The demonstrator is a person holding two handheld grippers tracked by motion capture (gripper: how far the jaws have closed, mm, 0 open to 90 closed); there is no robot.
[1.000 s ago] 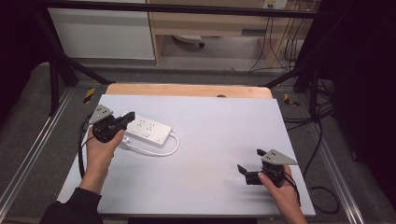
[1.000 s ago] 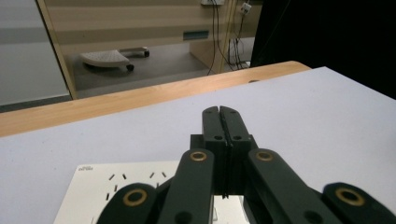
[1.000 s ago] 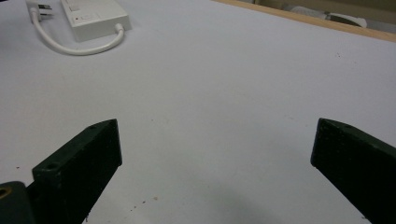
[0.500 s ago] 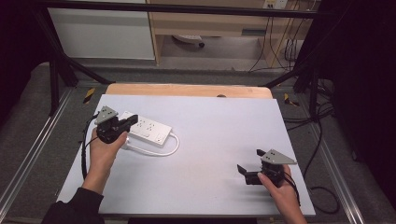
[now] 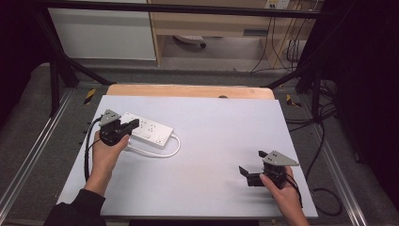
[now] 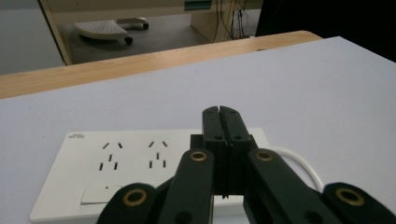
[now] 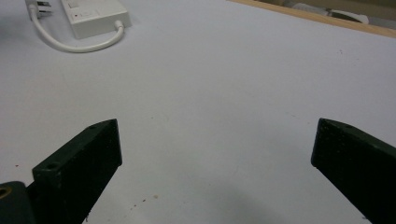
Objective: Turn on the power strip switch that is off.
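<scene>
A white power strip (image 5: 149,132) lies flat on the left part of the white table top (image 5: 221,136), its white cable (image 5: 167,153) looping off its right end. My left gripper (image 5: 133,125) is shut with nothing between its jaws, and its tips reach over the strip's left end. In the left gripper view the closed jaws (image 6: 219,113) stand above the power strip (image 6: 112,161), past its sockets; I cannot tell whether they touch it. My right gripper (image 5: 251,163) rests open near the front right, far from the strip. Its wide jaws (image 7: 217,135) frame bare table, with the power strip (image 7: 95,16) far off.
A wooden table edge (image 5: 188,90) runs along the back of the white top. Metal frame rails (image 5: 33,150) flank both sides. Beyond the table are a cabinet, a chair base (image 5: 188,41) and hanging cables.
My left gripper has edged slightly right, further over the strip's left end, jaws still shut. The right hand and gripper have kept still.
</scene>
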